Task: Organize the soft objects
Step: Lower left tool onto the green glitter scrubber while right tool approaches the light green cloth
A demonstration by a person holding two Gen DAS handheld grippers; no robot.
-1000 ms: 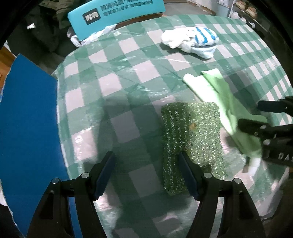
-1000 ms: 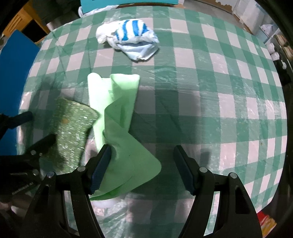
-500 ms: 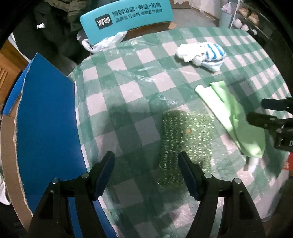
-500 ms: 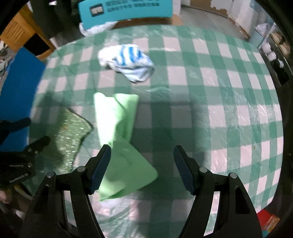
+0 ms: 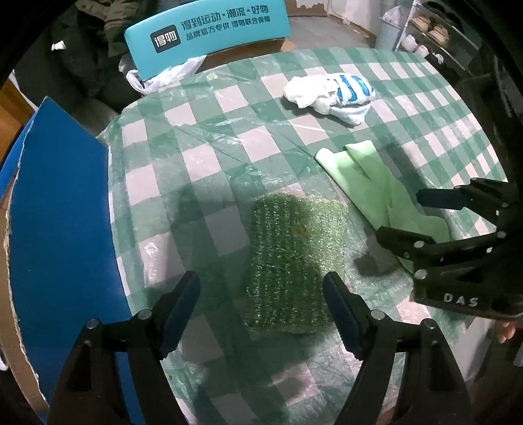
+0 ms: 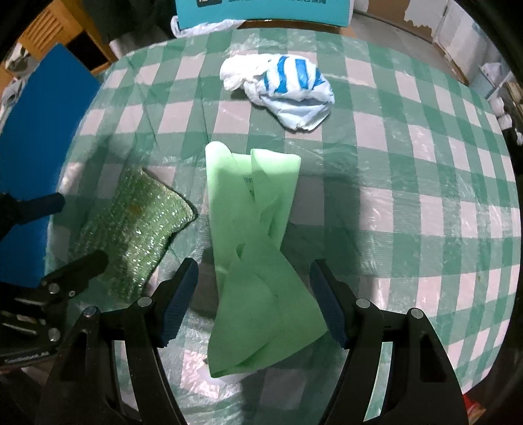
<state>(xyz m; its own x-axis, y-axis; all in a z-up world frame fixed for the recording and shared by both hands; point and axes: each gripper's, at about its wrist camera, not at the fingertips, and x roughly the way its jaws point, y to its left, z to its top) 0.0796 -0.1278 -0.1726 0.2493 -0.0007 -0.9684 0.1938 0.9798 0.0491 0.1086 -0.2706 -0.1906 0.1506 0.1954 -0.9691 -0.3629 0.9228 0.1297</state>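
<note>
Left gripper hangs over the table, jaws just widening and spread, the green scrubber lying flat below and between them, untouched. Right gripper gapes above the light green cloth; the striped rag sits farther off.

On the teal chair back beyond my table I read white print: a dark square logo "得物", then "得到运动 × 潮流 × 好物", with a smaller line beneath that I read as "品牌官方专供 得物联合保障". My right gripper bears "DAS" in pale letters on its body. A small dark print on the green cloth is too fine to read.
</note>
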